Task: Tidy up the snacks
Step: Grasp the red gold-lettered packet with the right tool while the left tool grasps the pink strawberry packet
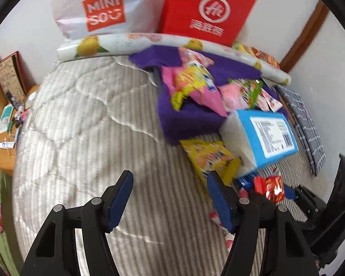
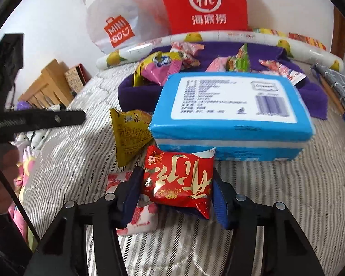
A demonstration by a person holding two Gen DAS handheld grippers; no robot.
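Note:
My right gripper [image 2: 176, 184] is shut on a red snack packet with gold lettering [image 2: 179, 179], held just above the striped bed cover; the packet also shows in the left wrist view [image 1: 272, 187]. A purple fabric bin [image 2: 310, 92] behind holds several snack packets [image 2: 163, 66]. A yellow snack packet [image 2: 128, 133] lies beside a blue tissue pack [image 2: 230, 115]. A white-and-red packet [image 2: 140, 216] lies under the right gripper. My left gripper [image 1: 170, 193] is open and empty over the bed, left of the yellow packet [image 1: 211, 158].
A red paper bag [image 1: 209, 9] and a white Miniso bag [image 1: 99, 11] stand against the wall behind a fruit-print roll [image 1: 149, 43]. A checked cloth [image 1: 308, 126] lies at the right. A wooden desk with clutter [image 1: 4, 126] is at the left.

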